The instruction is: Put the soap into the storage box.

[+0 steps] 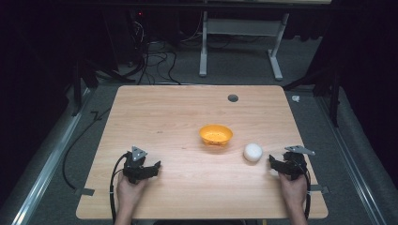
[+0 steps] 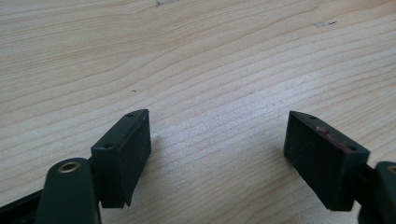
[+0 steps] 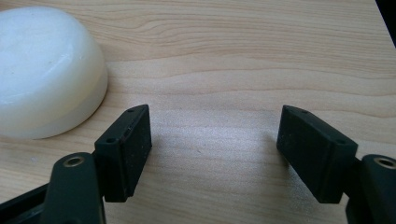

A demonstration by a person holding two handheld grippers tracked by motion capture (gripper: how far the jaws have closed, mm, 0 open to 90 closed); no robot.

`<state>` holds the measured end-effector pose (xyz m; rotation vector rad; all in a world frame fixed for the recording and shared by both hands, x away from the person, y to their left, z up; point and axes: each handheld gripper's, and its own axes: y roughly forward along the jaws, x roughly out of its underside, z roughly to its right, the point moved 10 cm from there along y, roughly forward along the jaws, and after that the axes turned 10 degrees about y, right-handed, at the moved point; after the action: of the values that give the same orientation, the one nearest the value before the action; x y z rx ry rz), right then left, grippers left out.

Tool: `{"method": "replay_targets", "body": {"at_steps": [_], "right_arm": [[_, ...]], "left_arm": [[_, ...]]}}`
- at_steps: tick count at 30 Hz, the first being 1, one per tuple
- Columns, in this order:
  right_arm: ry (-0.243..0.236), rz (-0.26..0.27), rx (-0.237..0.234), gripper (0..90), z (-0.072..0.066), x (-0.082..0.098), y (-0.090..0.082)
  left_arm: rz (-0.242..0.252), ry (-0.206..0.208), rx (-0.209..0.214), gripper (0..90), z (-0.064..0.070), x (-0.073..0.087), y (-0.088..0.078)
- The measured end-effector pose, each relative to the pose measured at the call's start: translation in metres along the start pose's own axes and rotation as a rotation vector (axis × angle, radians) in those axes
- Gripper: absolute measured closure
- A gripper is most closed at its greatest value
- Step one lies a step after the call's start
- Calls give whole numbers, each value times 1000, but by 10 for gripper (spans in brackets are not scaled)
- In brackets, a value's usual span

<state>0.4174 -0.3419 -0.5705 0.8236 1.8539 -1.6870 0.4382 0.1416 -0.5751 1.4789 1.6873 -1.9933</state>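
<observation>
An orange bowl [image 1: 216, 134] sits near the middle of the wooden table [image 1: 169, 117]. A white rounded object [image 1: 252, 152] lies just right of and nearer than the bowl. My right gripper [image 1: 276, 164] rests on the table to the right of that white object, jaws apart with nothing between them. In the right gripper view the white rounded object [image 3: 44, 70] lies left of the gripper [image 3: 215, 149], outside its left jaw. My left gripper [image 1: 151, 168] rests at the table's front left, open over bare wood, as the left gripper view [image 2: 217, 154] confirms.
A round grey grommet [image 1: 233, 98] is set in the table's far side. Cables [image 1: 150, 56] and a white desk frame [image 1: 239, 33] stand on the floor beyond the table. A small white scrap [image 1: 295, 98] lies on the floor past the far right corner.
</observation>
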Motion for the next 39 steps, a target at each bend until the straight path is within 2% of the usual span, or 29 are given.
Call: {"method": "replay_targets", "body": {"at_steps": [14, 16, 20, 29, 31, 35, 39], "right_arm": [[-18, -7, -20, 262, -4, 1, 0], [-33, -16, -32, 214, -6, 1, 1], [-50, -19, -53, 212, -7, 1, 1], [-55, -22, -47, 236, -6, 1, 0], [-53, -6, -47, 245, -5, 0, -3], [-44, 25, -76, 239, -7, -1, -13], [-61, 33, -96, 226, -12, 2, -21]], "left_arm": [[-4, -2, -4, 236, 0, 0, 0], [-4, -3, -5, 236, 0, 1, -1], [-4, -3, -6, 236, 0, 1, -1], [-4, -3, -6, 235, 0, 1, -1], [-4, -4, -6, 235, 0, 1, -1], [-5, -3, -7, 235, 0, 1, -1], [-5, -3, -7, 235, 0, 1, -1]]}}
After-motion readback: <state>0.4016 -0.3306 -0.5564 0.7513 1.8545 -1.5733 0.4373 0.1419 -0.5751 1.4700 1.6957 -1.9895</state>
